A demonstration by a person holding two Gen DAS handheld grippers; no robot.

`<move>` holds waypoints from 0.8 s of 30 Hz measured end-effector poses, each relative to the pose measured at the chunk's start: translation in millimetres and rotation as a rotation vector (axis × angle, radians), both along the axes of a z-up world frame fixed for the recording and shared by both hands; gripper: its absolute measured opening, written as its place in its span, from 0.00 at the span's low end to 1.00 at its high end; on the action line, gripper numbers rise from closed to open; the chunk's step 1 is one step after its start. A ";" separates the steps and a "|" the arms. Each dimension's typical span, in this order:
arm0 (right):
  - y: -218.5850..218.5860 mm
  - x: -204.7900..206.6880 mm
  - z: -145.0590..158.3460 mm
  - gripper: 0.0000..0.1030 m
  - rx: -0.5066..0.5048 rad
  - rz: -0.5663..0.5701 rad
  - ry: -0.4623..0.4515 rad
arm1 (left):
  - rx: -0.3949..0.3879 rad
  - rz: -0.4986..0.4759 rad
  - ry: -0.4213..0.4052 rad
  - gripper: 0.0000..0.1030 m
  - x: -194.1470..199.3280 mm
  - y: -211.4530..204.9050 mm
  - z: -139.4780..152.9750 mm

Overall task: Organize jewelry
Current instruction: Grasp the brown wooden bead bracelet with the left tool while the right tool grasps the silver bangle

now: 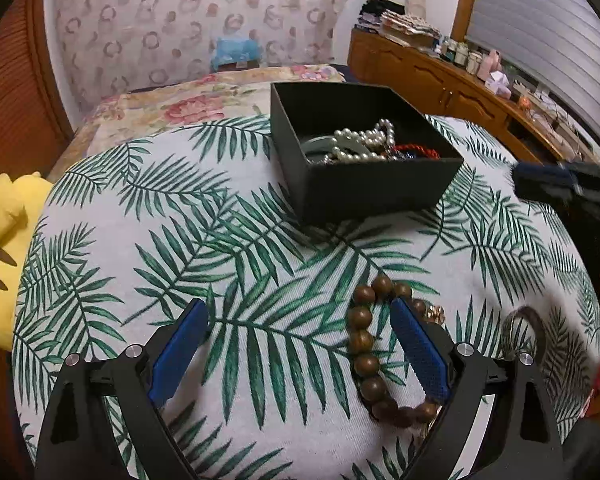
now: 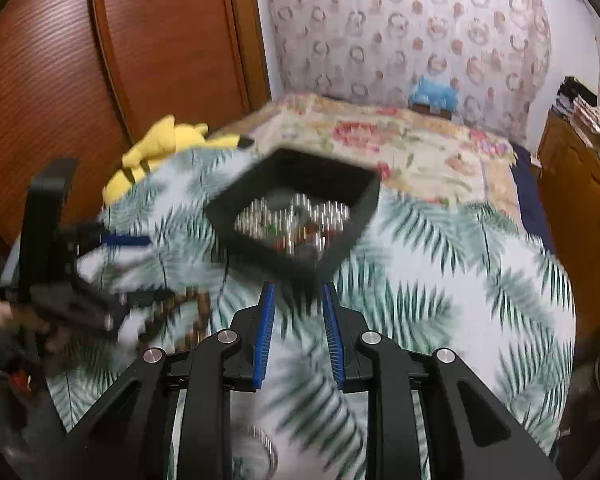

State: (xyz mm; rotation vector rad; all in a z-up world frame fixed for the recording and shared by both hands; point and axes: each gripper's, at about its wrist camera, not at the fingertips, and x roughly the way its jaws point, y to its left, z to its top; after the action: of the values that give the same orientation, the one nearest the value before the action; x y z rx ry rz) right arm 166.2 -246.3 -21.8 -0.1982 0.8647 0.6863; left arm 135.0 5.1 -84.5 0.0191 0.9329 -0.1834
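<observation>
Surface: palm-leaf printed cloth, black square box as landmark.
Left view: left gripper spread wide, empty; brown wooden bead bracelet nearer than box, around its right finger, loop lengthwise along it.
Right view: right gripper slightly parted, empty, just short of box; left nearer bracelet.

Both wrist views toward black box

One black box of mixed jewelry, its pieces too tangled to be counted, is seen on one leaf-print cloth. One wooden bead bracelet and one thin bangle are laid out beside it. One yellow plush toy is glimpsed at the edge, and two hand-held grippers are counted.
</observation>
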 end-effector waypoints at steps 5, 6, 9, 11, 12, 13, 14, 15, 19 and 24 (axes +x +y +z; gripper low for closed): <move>-9.5 -24.0 -19.4 0.26 -0.057 0.008 0.045 | 0.046 -0.015 -0.006 0.86 -3.9 -8.9 -2.3; -8.6 -27.5 -22.4 0.26 -0.064 0.009 0.053 | 0.050 -0.018 -0.006 0.86 -4.6 -10.4 -2.9; -7.9 -39.8 -32.2 0.26 -0.095 0.023 0.071 | 0.055 -0.027 -0.002 0.86 -6.8 -13.8 -3.7; -9.1 -46.1 -37.8 0.26 -0.103 0.028 0.085 | 0.057 -0.030 -0.002 0.86 -8.6 -15.0 -4.4; -9.9 -48.1 -39.1 0.26 -0.103 0.029 0.092 | 0.057 -0.032 -0.002 0.86 -9.2 -14.9 -4.5; -10.3 -50.7 -41.0 0.26 -0.107 0.032 0.098 | 0.057 -0.033 -0.002 0.86 -9.8 -15.2 -4.6; -10.2 -53.3 -44.0 0.26 -0.115 0.036 0.104 | 0.061 -0.033 -0.002 0.86 -10.5 -15.7 -4.9; -9.8 -54.3 -45.5 0.26 -0.120 0.037 0.108 | 0.069 -0.035 -0.003 0.86 -10.8 -16.8 -5.3; -9.4 -59.9 -53.5 0.26 -0.153 0.044 0.116 | 0.075 -0.053 -0.002 0.86 -13.3 -21.9 -5.8; -8.0 -61.4 -54.7 0.26 -0.164 0.049 0.108 | 0.077 -0.065 -0.008 0.76 -14.7 -26.0 -4.9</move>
State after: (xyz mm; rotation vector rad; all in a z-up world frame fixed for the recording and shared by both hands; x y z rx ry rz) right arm 104.8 -254.4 -76.5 -0.3327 1.0231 0.6762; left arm 120.3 -20.9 -89.4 0.1219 0.9314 -0.2075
